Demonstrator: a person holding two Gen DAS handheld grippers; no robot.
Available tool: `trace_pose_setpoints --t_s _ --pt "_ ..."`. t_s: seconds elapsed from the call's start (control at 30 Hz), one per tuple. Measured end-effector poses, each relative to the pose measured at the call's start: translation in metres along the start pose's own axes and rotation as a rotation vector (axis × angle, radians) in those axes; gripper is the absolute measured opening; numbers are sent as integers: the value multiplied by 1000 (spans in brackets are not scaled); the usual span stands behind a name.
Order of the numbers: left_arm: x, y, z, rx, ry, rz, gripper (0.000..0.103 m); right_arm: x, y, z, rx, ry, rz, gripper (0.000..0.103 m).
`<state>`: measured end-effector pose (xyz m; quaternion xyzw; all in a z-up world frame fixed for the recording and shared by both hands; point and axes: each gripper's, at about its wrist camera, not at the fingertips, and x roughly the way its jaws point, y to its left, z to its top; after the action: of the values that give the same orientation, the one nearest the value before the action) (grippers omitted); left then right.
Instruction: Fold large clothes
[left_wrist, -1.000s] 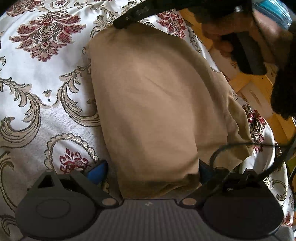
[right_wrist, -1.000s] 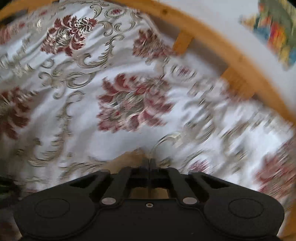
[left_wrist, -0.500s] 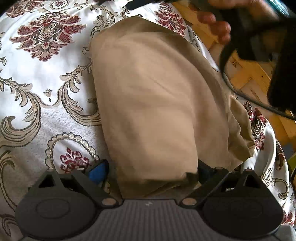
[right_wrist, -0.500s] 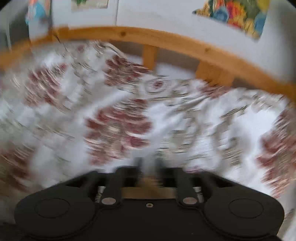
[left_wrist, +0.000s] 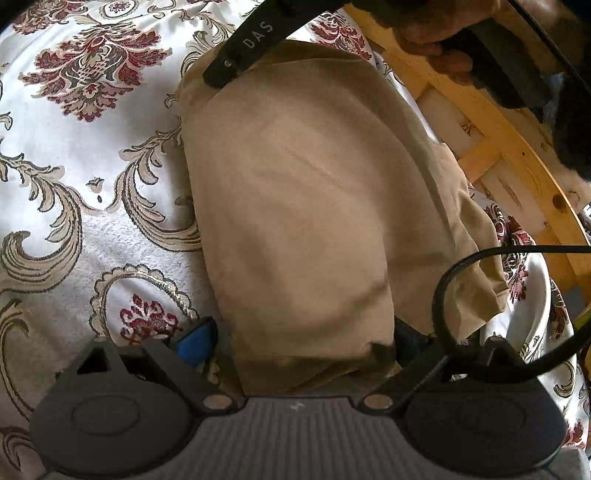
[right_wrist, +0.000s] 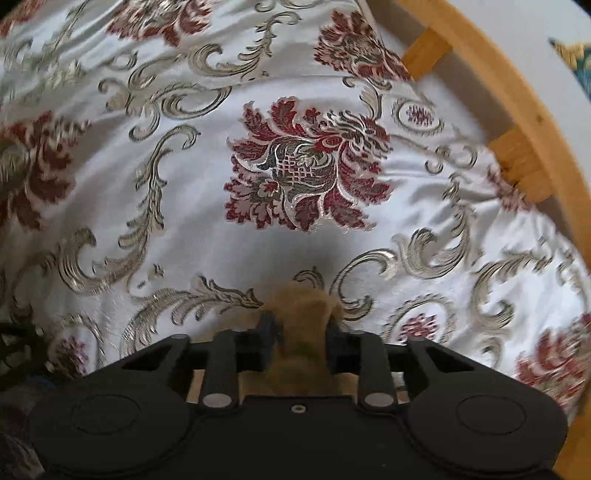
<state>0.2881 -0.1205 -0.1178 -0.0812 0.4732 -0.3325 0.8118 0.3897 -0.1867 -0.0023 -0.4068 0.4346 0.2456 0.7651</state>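
Note:
A tan garment (left_wrist: 314, 199) lies folded into a long pad on the floral bedspread (left_wrist: 74, 192). My left gripper (left_wrist: 299, 343) is wide open, its fingers on either side of the garment's near end. My right gripper (right_wrist: 300, 334) has its fingers partly apart with a bunch of the tan garment (right_wrist: 301, 306) between them. In the left wrist view the right gripper's finger (left_wrist: 251, 40) reaches over the garment's far left corner, held by a hand (left_wrist: 436, 33).
A curved wooden bed frame (left_wrist: 491, 122) runs along the right side of the bed, and shows in the right wrist view (right_wrist: 517, 92) beyond the bedspread (right_wrist: 306, 170). A black cable (left_wrist: 461, 266) loops over the garment's right edge.
The right gripper has swung back down over the bed and its fingers have spread from shut to partly apart around the tan cloth. The left gripper has stayed put.

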Motion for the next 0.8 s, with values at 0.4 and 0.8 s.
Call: trace_pose_setpoints --t_s 0.4,0.8 --pt "1 -3 -3 23 -3 2 96 23 -41 -27 245 -98 -76 0" --pt "-7 -3 -8 25 -4 -4 94 -57 -34 -165 641 -279 -158 49"
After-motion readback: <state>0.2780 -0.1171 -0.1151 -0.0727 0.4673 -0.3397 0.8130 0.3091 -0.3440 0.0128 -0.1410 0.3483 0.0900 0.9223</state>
